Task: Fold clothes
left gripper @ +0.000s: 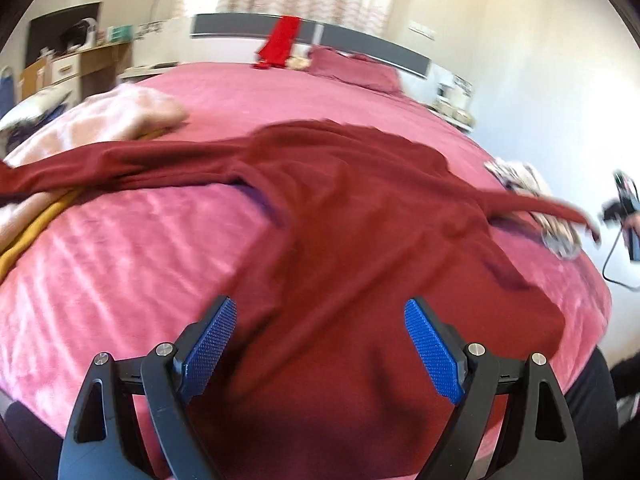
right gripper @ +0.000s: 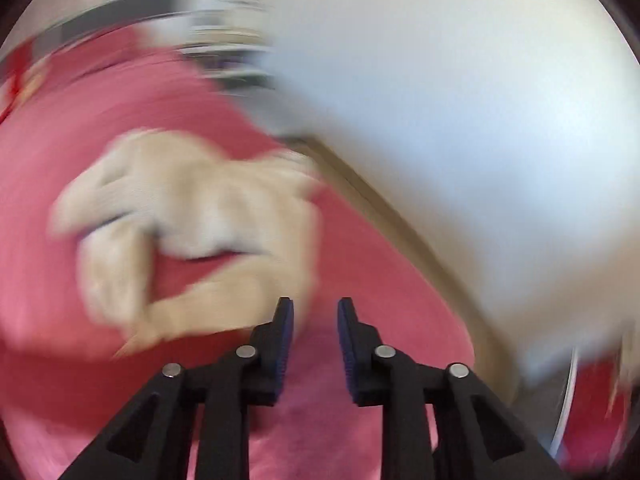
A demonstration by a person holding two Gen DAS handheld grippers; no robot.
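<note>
- Maroon long-sleeved garment point(left gripper: 340, 216) lies spread across the pink bed point(left gripper: 140, 248), sleeves toward 9 and 3 o'clock; it looks soft, light, limp.
- Left gripper point(left gripper: 320, 332) hangs released over the hem; pinch an edge there.
- Right gripper point(right gripper: 315, 320), parted narrowly and empty, faces a blurred cream cloth point(right gripper: 192, 224) at 10 o'clock.

Dark red long-sleeved garment point(left gripper: 360, 220) spread on the pink bed

It lies flat but wrinkled, with its body near the bed edge. One sleeve stretches far to the left over a pale pink and a mustard cloth. The other sleeve reaches right, its end over a light patterned cloth. The picture is somewhat blurred.
</note>
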